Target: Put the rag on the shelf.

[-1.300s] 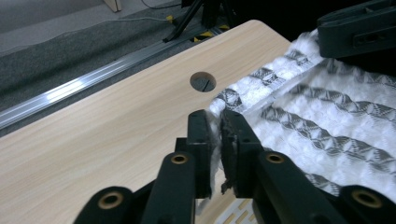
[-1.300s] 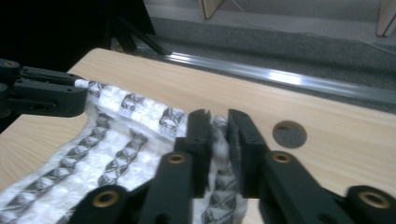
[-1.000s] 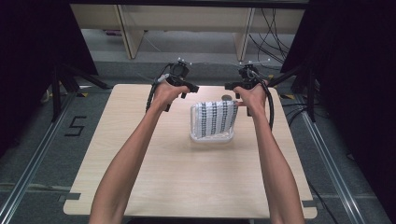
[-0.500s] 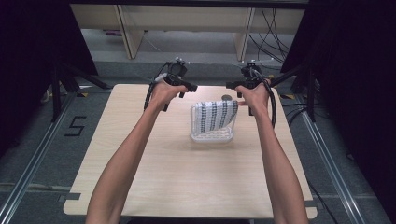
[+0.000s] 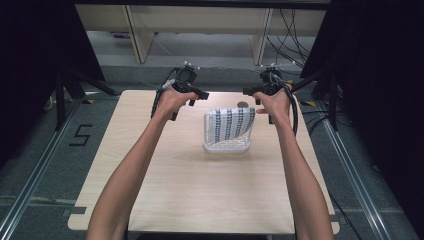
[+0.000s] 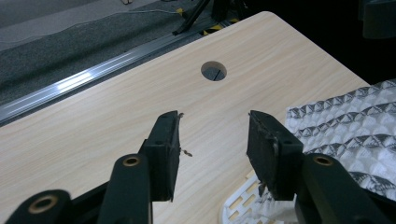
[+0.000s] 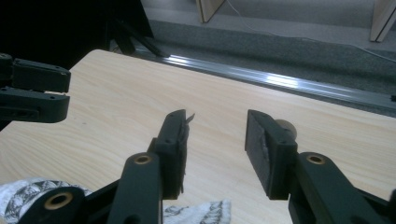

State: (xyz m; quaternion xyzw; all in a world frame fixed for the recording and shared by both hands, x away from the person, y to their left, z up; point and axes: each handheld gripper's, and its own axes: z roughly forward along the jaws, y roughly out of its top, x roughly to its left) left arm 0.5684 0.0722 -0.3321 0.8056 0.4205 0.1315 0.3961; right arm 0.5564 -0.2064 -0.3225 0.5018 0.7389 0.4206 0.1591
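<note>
1. A cloth, white with dark patterned stripes, lies draped over a small white slatted basket near the middle of the table. Its far right corner stands raised above the basket rim.
2. The left gripper is at about 10 o'clock from the basket, near the table's far edge. Its jaws stand apart with nothing between them.
3. The right gripper is at about 1 o'clock from the basket, just beyond the cloth's raised corner. Its jaws are likewise parted and empty.
4. Against the frame half a second earlier, the cloth's far right corner sits slightly lower and more settled on the basket. Both grippers keep roughly the same stations at the far edge.
5. The left gripper view shows the cloth's quilted, diamond-textured weave at 3 o'clock of its jaws. It also shows the basket's slatted rim below, and a round hole in the tabletop ahead.
6. The right gripper view shows a crumpled edge of the cloth at 6 o'clock. The left gripper's black jaws appear at 9 o'clock, over the table.
</note>
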